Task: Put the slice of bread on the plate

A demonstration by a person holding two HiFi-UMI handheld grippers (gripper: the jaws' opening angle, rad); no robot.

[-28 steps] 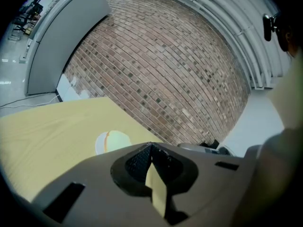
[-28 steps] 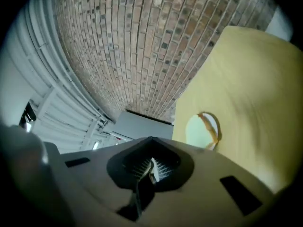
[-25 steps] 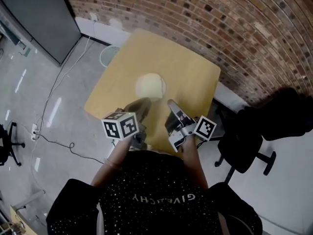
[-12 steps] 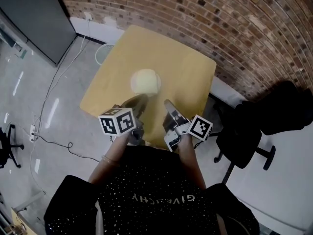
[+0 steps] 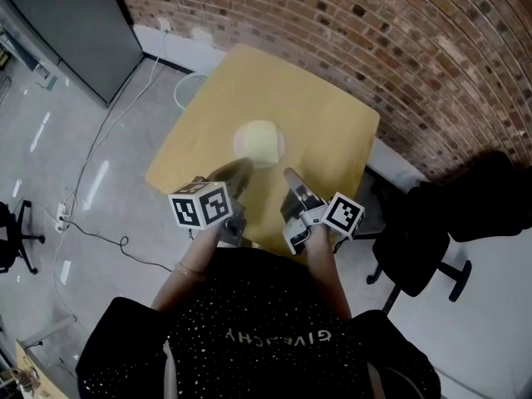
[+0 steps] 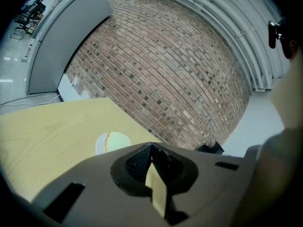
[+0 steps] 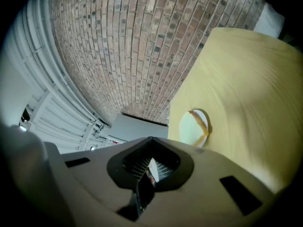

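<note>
The left gripper (image 5: 242, 168) has its 2 jaws together with nothing between them, and the right gripper (image 5: 291, 174) is likewise closed and empty. Both are held over the near edge of the table (image 5: 320, 127), side by side and slightly apart, pointing towards the far side. The slice of bread (image 6: 117, 140) lies flat on the plate (image 6: 98, 144), a pale slice with an orange-brown crust along 1 edge, covering most of the plate. The plate sits near the middle of the table, just beyond the 2 gripper tips and touching neither. The table is light wood and carries nothing else. A red brick wall (image 5: 374, 32) runs along its far and right sides. A black office chair (image 5: 416, 252) stands to the right of the table, and a grey cabinet (image 5: 71, 23) stands at the far left, with a cable (image 5: 104, 239) trailing over the floor beside it
</note>
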